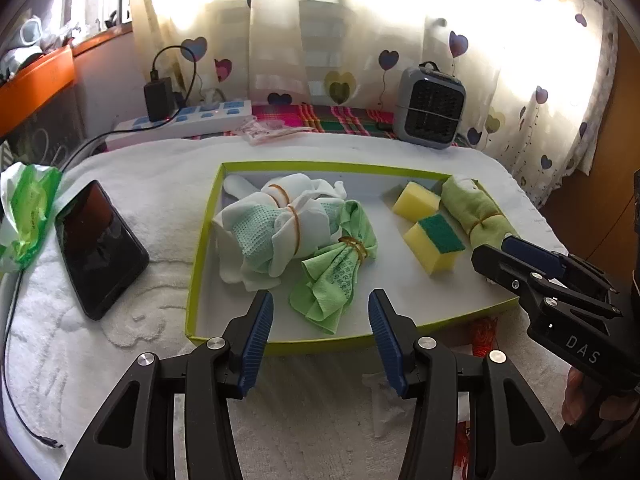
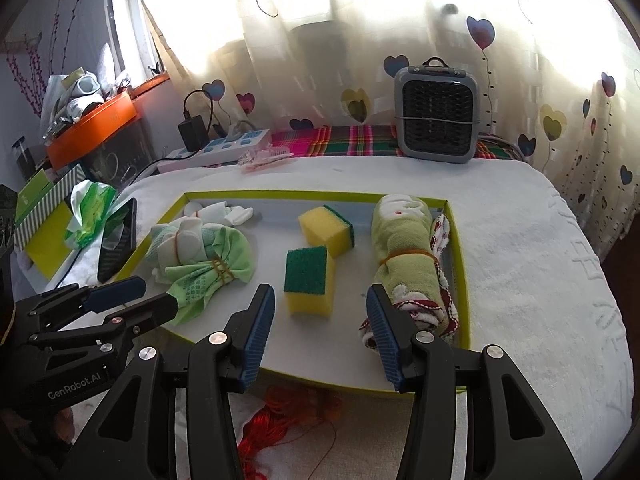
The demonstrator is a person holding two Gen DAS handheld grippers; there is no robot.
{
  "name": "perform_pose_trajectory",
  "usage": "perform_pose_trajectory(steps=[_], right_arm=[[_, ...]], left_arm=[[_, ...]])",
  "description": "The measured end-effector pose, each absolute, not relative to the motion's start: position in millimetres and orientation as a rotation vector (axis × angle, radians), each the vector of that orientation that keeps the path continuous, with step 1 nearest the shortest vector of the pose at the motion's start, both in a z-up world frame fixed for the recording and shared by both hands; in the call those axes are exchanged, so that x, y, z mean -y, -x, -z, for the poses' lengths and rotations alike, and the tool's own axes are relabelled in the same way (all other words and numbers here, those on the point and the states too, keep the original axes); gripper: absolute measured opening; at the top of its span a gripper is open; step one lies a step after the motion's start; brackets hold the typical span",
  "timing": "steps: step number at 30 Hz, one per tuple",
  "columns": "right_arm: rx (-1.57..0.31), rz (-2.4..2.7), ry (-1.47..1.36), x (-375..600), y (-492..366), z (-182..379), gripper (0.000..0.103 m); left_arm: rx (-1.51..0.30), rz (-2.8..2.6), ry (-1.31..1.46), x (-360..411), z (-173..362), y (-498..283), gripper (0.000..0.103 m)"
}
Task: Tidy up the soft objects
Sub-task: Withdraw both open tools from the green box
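White towel-covered surface before heart-print curtains | green-rimmed tray (image 1: 204,240) holds banded cloth bundles and sponges | left tool (image 1: 320,336) jaws apart, empty, green cloth bundle (image 1: 336,276) straight ahead, long axis toward it | right tool (image 2: 320,332) apart, empty, facing sponge (image 2: 310,280)

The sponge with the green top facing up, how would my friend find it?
Look inside the shallow tray with the lime-green rim on the white towel. Two yellow sponges sit mid-tray; pick the nearer sponge. Its dark green scrubby side faces up, while the farther sponge shows mostly yellow.
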State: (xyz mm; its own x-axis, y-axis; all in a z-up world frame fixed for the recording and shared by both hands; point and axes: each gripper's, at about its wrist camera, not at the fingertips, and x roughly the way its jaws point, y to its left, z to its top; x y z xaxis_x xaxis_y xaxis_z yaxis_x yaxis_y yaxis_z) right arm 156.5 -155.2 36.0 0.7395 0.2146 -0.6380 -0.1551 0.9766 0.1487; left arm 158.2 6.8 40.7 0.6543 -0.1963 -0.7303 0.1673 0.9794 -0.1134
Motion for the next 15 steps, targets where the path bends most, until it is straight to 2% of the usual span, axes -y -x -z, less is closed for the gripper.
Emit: perform_pose_trajectory(steps=[15], right_arm=[[-0.715,-0.195,-0.133,171.6,-117.4,-39.6,0.049]], left_arm=[[-0.767,0.216,0.077,-15.5,-63.0,-133.6,0.049]])
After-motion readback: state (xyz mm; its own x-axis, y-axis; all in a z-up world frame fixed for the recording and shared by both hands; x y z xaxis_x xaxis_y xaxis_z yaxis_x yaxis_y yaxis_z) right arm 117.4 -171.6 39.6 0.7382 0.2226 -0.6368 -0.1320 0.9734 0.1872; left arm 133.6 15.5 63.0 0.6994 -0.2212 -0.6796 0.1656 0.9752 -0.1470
